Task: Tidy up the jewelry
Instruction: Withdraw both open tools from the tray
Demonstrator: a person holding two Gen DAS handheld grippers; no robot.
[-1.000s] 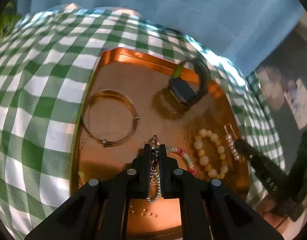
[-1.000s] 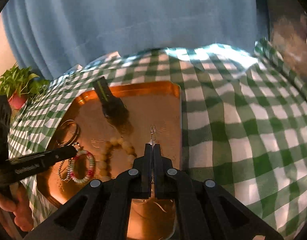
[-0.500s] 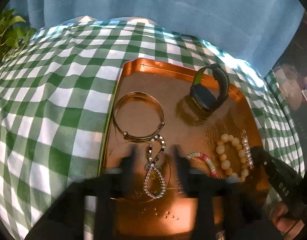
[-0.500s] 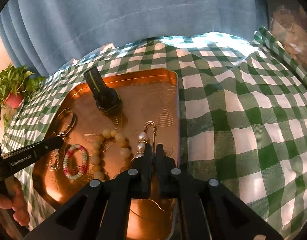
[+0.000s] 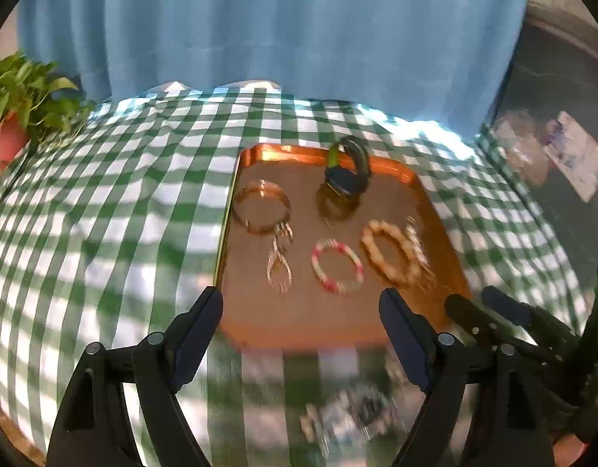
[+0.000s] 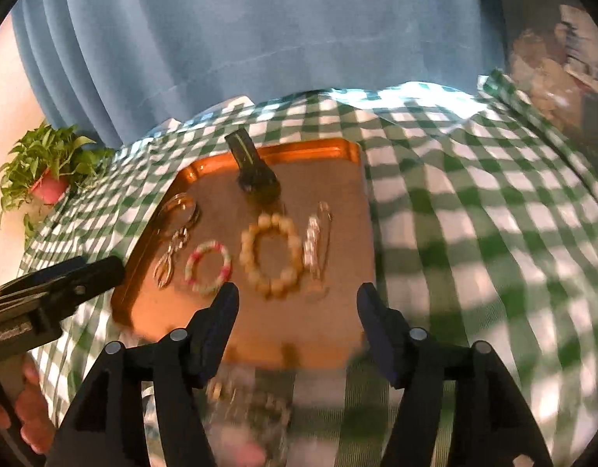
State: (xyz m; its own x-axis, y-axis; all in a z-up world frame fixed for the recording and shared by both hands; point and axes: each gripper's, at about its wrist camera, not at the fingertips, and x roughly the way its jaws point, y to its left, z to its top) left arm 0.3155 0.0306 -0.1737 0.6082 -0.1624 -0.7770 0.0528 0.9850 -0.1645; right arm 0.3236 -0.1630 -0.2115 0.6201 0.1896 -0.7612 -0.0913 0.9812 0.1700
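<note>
A copper tray point(image 5: 337, 323) point(image 6: 349, 257) lies on the green checked cloth. On it are a gold bangle point(image 5: 262, 206) point(image 6: 180, 206), a silver chain point(image 5: 279, 268) point(image 6: 170, 260), a pink bead bracelet point(image 5: 337, 266) point(image 6: 207, 268), a cream bead bracelet point(image 5: 390, 253) point(image 6: 271, 253), a pearl pin point(image 5: 417, 241) point(image 6: 316, 237) and a black watch point(image 5: 343, 179) point(image 6: 256, 173). My left gripper point(image 5: 300, 307) is open and empty above the tray's near edge. My right gripper point(image 6: 297, 303) is open and empty too.
A potted plant point(image 5: 22, 109) point(image 6: 46, 167) stands at the far left. A blue curtain point(image 5: 279, 39) hangs behind the table. A blurred heap of jewelry point(image 5: 349, 412) point(image 6: 244, 408) lies on the cloth in front of the tray.
Both grippers have opened, let go of the chain and the pearl pin, and pulled back and up from the tray. Both pieces now lie on the tray.
</note>
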